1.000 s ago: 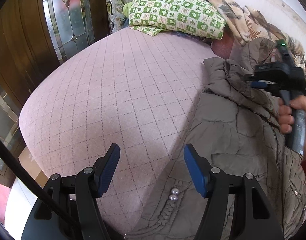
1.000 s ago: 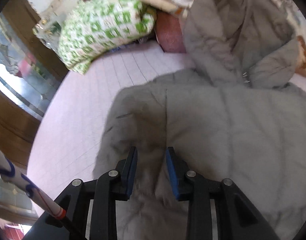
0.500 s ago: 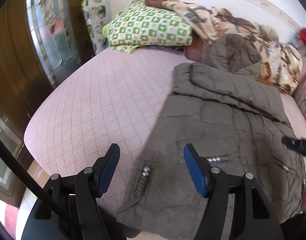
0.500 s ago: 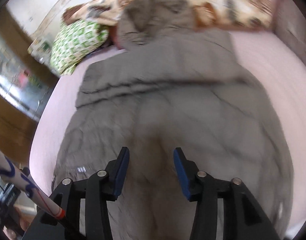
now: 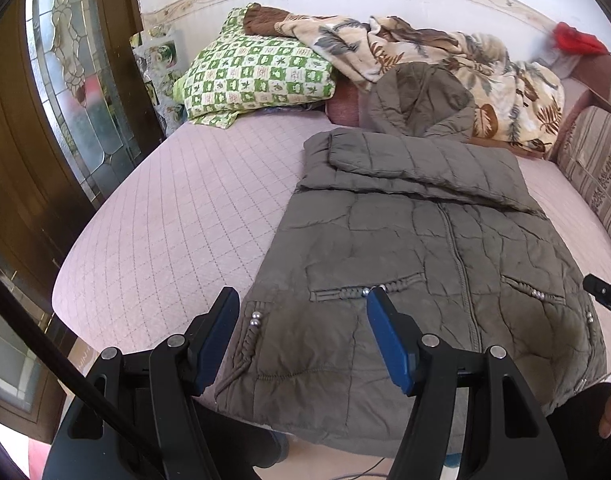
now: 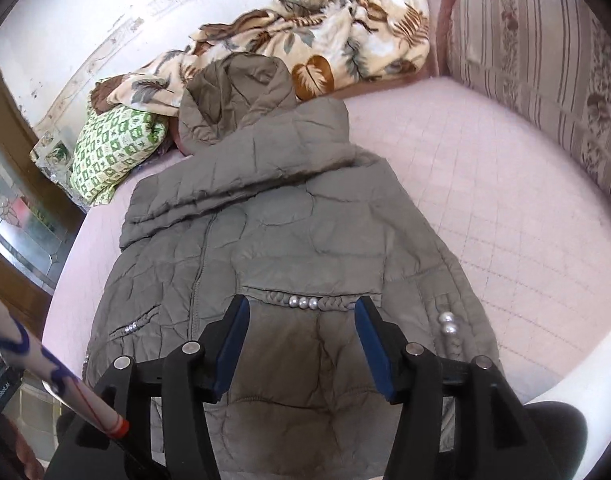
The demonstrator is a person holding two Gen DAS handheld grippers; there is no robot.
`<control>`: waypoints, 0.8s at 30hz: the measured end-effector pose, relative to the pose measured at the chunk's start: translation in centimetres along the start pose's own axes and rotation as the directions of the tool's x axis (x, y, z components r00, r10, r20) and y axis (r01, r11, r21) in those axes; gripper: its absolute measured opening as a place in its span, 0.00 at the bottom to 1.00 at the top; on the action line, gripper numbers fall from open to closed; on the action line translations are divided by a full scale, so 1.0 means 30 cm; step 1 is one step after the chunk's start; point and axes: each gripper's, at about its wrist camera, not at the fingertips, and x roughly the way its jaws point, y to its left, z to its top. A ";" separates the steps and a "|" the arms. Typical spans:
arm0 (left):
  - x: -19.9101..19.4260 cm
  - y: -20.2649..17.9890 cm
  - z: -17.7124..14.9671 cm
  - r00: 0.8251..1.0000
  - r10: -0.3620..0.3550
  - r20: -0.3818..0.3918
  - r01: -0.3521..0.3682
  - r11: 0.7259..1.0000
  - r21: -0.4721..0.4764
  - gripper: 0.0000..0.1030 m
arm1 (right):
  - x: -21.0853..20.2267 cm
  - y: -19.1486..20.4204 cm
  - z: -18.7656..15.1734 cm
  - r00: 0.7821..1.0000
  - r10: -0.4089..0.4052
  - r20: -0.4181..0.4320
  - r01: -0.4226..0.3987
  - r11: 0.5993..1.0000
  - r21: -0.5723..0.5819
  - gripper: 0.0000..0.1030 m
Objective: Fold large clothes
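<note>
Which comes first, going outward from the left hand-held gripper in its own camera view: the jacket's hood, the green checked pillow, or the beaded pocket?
From the left hand-held gripper, nearest first:
1. Beaded pocket, just ahead between the fingers.
2. Hood, at the jacket's far end, right of centre.
3. Green checked pillow, far left by the wall, slightly beyond the hood.

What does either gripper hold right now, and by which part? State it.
Nothing. The left gripper and right gripper hang open above the olive-grey quilted hooded jacket.

Matt quilted cloth jacket (image 5: 405,248) (glossy pearl beads (image 6: 303,302)).
</note>
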 end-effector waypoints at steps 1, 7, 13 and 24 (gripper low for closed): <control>-0.006 -0.001 -0.003 1.000 -0.003 -0.001 0.003 1.000 0.000 0.63 | -0.003 0.005 -0.005 1.000 -0.001 0.005 0.001 1.000 -0.008 0.59; -0.036 -0.006 -0.015 1.000 -0.010 0.002 0.010 1.000 -0.002 0.63 | -0.008 0.056 -0.033 0.999 -0.029 0.026 0.031 0.996 -0.078 0.60; -0.069 -0.015 -0.026 1.000 -0.013 0.015 0.013 1.000 0.001 0.63 | -0.036 0.069 -0.060 0.997 -0.057 0.045 0.062 0.992 -0.113 0.61; -0.088 -0.038 -0.032 1.000 -0.015 0.018 0.015 1.000 0.023 0.63 | -0.042 0.067 -0.079 0.994 -0.097 0.050 0.103 0.987 -0.127 0.64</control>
